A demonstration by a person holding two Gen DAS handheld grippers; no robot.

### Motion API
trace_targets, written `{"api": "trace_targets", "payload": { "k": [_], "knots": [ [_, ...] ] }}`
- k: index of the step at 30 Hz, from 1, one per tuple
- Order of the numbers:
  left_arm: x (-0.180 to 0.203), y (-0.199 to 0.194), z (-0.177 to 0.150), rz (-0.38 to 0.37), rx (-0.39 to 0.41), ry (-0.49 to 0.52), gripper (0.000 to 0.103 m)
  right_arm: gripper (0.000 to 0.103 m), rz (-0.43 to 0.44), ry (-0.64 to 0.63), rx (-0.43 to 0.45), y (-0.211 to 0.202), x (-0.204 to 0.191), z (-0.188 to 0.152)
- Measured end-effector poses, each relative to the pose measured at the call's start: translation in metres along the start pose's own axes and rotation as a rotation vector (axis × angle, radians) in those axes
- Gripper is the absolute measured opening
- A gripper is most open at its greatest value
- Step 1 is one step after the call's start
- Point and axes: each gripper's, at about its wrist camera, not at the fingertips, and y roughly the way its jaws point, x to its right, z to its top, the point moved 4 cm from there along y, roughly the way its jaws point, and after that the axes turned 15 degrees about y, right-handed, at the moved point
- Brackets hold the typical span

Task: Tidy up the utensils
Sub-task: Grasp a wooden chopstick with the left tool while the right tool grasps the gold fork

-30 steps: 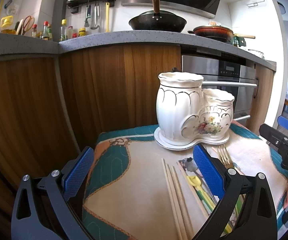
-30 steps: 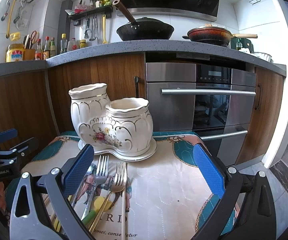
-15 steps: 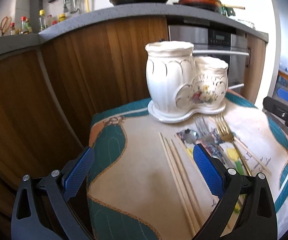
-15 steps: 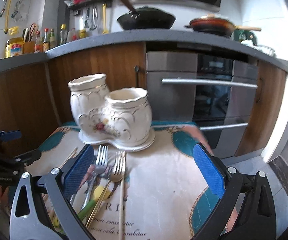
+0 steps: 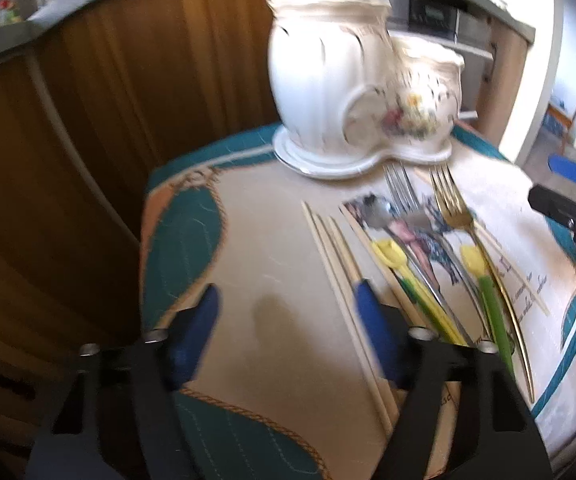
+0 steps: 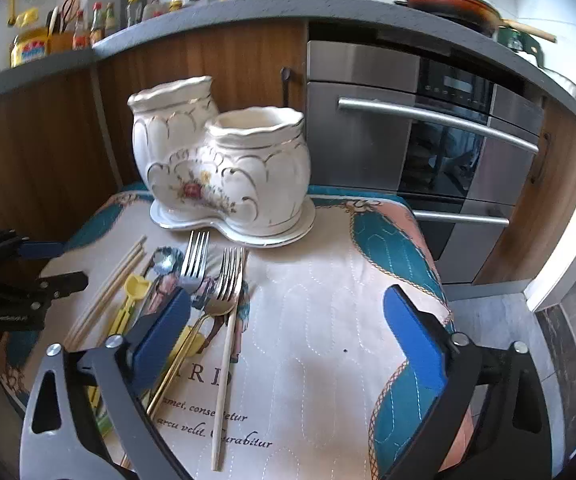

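A white two-pot ceramic utensil holder [image 5: 352,92] stands at the back of a quilted mat [image 5: 279,264]; it also shows in the right wrist view [image 6: 223,168]. In front of it lie several wooden chopsticks [image 5: 340,264], a silver fork [image 5: 400,196], a gold fork [image 5: 452,204], a spoon [image 5: 376,212] and two yellow-green utensils [image 5: 484,280]. My left gripper [image 5: 288,312] is open and empty, low over the mat left of the chopsticks. My right gripper [image 6: 288,320] is open and empty above the mat, its left finger [image 6: 163,328] over the fork handles [image 6: 191,264].
Wooden cabinet fronts [image 6: 47,136] and a steel oven [image 6: 428,128] stand behind the mat. The worktop [image 6: 207,12] above carries pans and bottles. Floor [image 6: 568,320] drops away right of the mat. One chopstick [image 6: 225,356] lies apart beside the gold fork.
Both grippers have tilted down and moved closer over the mat. The left gripper's jaws have narrowed somewhat. The utensils have not moved.
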Motion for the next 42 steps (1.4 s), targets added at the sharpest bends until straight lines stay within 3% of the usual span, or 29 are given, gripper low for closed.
{"api": "trace_targets", "payload": {
  "k": [7,15,17,19,22,28,34,42],
  "knots": [
    [0.009,0.011,-0.001,-0.043,-0.063,0.021,0.043,0.077,-0.008,-0.053,-0.057,0.011,-0.005,-0.005],
    [0.018,0.008,-0.007,-0.093,-0.147,0.048,0.035,0.068,0.023,-0.056,-0.126,0.012,-0.005,-0.011],
    [0.018,0.01,-0.006,-0.1,-0.15,0.047,0.029,0.065,0.031,-0.068,-0.155,0.013,-0.007,-0.015],
    [0.021,0.011,-0.003,-0.107,-0.149,0.048,0.016,0.06,0.046,-0.077,-0.187,0.014,-0.008,-0.018],
    [0.023,0.01,-0.004,-0.084,-0.137,0.058,0.007,0.059,0.048,-0.1,-0.219,0.016,-0.01,-0.023],
    [0.018,0.008,-0.009,-0.091,-0.098,0.023,0.005,0.052,0.086,-0.075,-0.274,0.021,-0.02,-0.028],
    [0.009,-0.002,-0.014,-0.085,-0.07,0.005,0.005,0.025,0.116,-0.081,-0.309,0.022,-0.042,-0.035],
    [0.004,-0.014,-0.012,-0.103,-0.015,-0.011,0.005,0.021,0.125,0.033,-0.374,0.036,-0.042,-0.036]
  ]
}}
